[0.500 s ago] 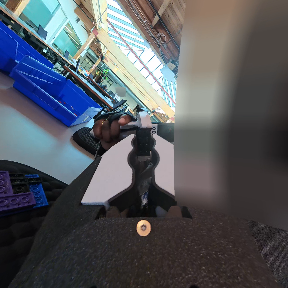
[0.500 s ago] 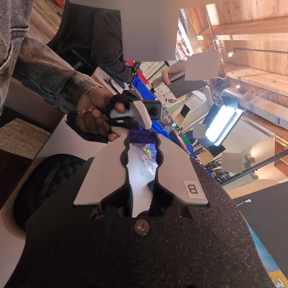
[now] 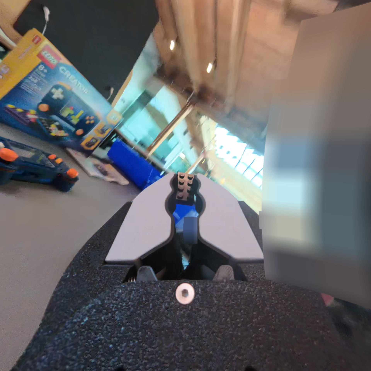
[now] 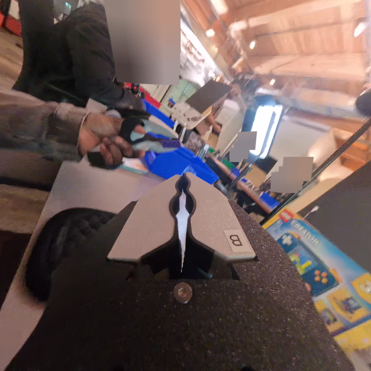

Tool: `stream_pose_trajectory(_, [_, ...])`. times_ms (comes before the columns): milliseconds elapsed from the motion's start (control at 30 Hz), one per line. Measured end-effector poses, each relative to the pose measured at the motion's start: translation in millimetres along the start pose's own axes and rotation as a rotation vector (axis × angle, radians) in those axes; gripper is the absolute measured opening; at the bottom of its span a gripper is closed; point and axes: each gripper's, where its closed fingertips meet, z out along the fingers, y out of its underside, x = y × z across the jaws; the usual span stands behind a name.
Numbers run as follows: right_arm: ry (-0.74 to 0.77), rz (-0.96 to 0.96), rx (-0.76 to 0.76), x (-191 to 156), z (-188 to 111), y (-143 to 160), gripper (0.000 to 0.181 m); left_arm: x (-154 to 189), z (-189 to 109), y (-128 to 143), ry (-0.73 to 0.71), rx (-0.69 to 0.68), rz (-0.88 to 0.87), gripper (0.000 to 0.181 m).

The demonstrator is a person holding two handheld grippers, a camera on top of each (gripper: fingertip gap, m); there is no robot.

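The left gripper (image 3: 185,187) is clamped on a black studded brick (image 3: 185,186), now carrying the purple brick (image 4: 170,143) too. The right gripper (image 4: 183,178), half a second earlier holding that purple brick, is nearly closed and empty above the tabletop (image 4: 96,192).

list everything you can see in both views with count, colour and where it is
studded plate: 1, black, clamped between the left gripper's fingertips
toy set box: 1, blue and yellow, propped up at the far left of the table in the left view
brick-built model: 1, dark blue with orange knobs, on the table before the box
storage bins: several, blue, on the table beyond the right gripper
mat: 1, black, on the table left of the right gripper
table: 1, pale grey
left gripper: shut on the plate; in the right view a small purple piece shows at its tip
right gripper: shut, nothing in it
hand: 1, holding the left gripper's handle
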Motion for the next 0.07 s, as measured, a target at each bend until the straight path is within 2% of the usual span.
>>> stream_pose_trajectory(67, [-0.053,0.056,-0.038,-4.8,0.7,16.0,0.0,21.2,6.7,9.5,0.102,-0.066,-0.077,0.014])
